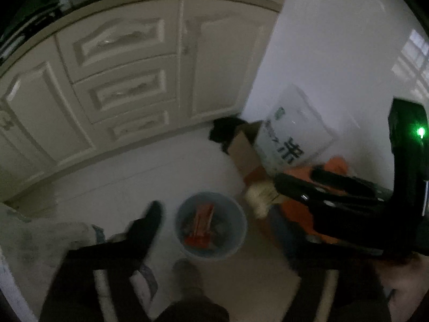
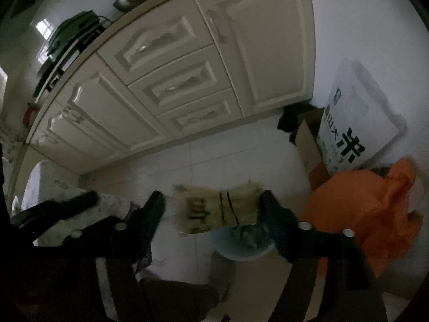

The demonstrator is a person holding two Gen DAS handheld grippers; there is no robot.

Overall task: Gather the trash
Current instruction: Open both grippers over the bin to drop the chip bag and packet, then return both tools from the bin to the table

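The right tool (image 2: 211, 209) stands wide open with a yellowish wrapper (image 2: 218, 209) between its fingers, apparently loose, directly above the bin (image 2: 241, 252), so it is probably being dropped in. The left tool (image 1: 198, 230) is open and empty, though only one finger shows clearly, and it points at the bin, where a red packet (image 1: 201, 225) lies. Beyond stand an orange bag (image 2: 356, 209), a sack (image 2: 356, 123) and the cabinet (image 2: 187, 80).
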